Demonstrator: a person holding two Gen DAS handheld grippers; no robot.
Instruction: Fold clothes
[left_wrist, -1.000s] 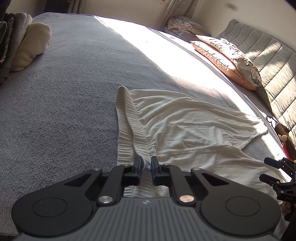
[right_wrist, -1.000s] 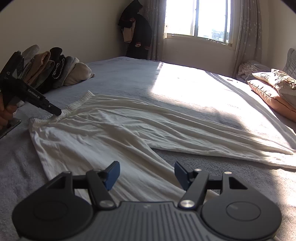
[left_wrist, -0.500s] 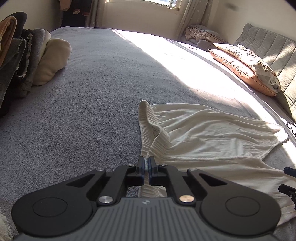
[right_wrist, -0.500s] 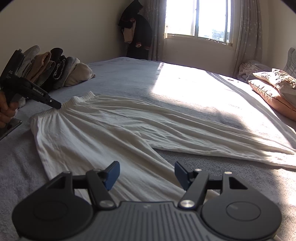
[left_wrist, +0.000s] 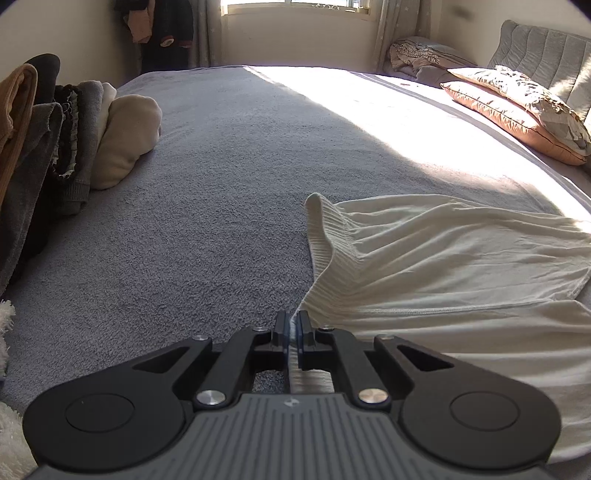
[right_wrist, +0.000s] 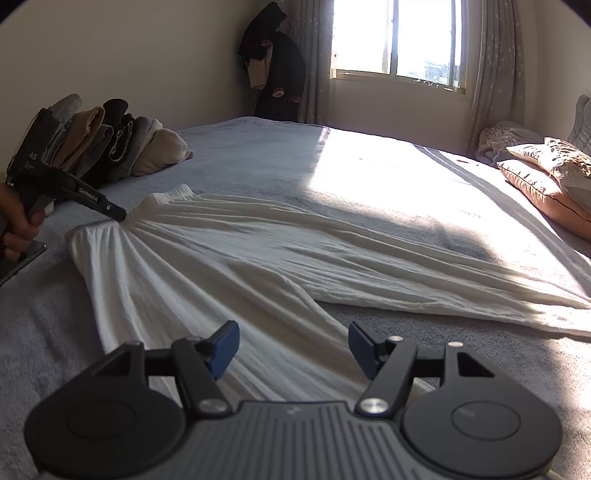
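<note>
1. Left tongs (left_wrist: 294, 326): pinched shut on ribbed waistband (left_wrist: 332, 258) of cream trousers (right_wrist: 258, 266); thin strip of cloth showing between the pads, band lifted into a peak just ahead of the tips.
2. Seen from the right wrist camera: left tongs (right_wrist: 120, 215) biting the waistband mid-length, gathers fanning out from the bite. Hand (right_wrist: 16, 221) wrapped round the handle, at the frame's left edge.
3. Right tongs (right_wrist: 293, 345): gaping wide, nothing between the pads. Poised over the near trouser leg, blue pads (right_wrist: 223, 349) either side of the cloth; contact with the fabric not determinable.
4. Trousers spread flat on grey bed cover (left_wrist: 203, 221): waistband at left tongs, two legs splaying away to the right, far leg running into the sun patch, near leg passing under the right tongs.
5. Left of the left tongs, well apart: row of folded garments (left_wrist: 74, 147) stood on edge, beige roll at the far end.
6. Ahead and right of both tongs, well apart: orange pillow (left_wrist: 509, 122) with patterned pillow (left_wrist: 524, 92) on top, against padded headboard (left_wrist: 546, 48).
7. Far ahead: window (right_wrist: 399, 40) with curtains, dark clothes (right_wrist: 273, 62) hanging in the corner.
</note>
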